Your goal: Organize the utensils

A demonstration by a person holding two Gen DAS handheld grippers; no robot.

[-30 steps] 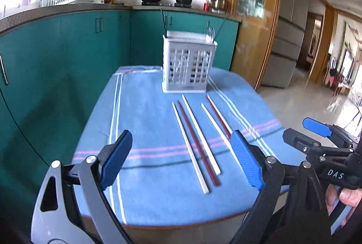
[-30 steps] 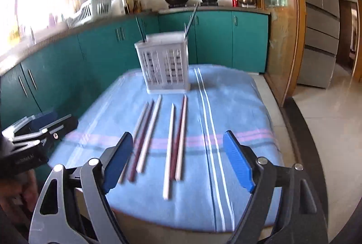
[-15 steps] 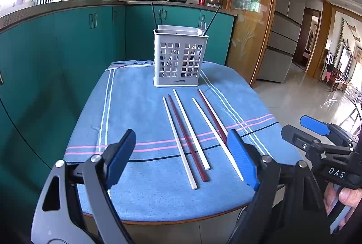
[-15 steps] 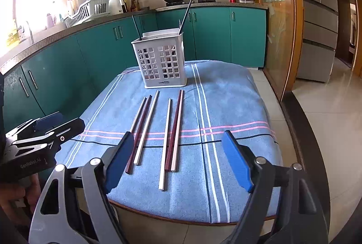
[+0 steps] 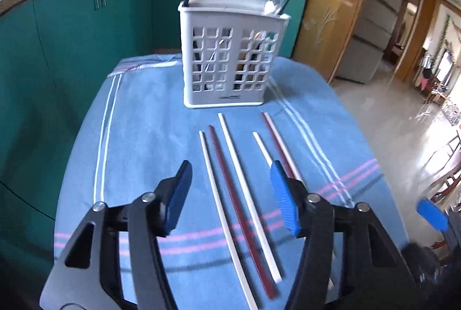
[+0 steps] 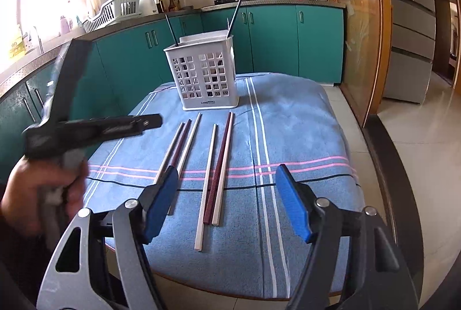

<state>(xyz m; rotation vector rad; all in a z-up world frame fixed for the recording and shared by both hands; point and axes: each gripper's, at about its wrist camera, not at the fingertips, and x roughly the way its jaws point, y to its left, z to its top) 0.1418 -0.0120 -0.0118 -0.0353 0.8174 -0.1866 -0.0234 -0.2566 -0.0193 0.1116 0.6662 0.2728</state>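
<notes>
Several white and dark red chopsticks lie side by side on the blue striped cloth, in front of a white slotted utensil caddy. My left gripper hovers over the left group of three; its jaws are closing, and the pads touch none of them. The right gripper hangs above the near ends of the right group of chopsticks, jaws closing with nothing pressed. In the right wrist view the left gripper reaches in from the left, with the caddy behind it.
The caddy holds a few dark utensils and a spoon. Teal cabinets run behind and to the left of the table. A wooden-framed glass door stands at the right. The table's front edge is close below the right gripper.
My left gripper has moved forward over the table toward the chopsticks and caddy, and its jaws have narrowed. The right gripper has stayed in place, with its jaws slightly narrower.
</notes>
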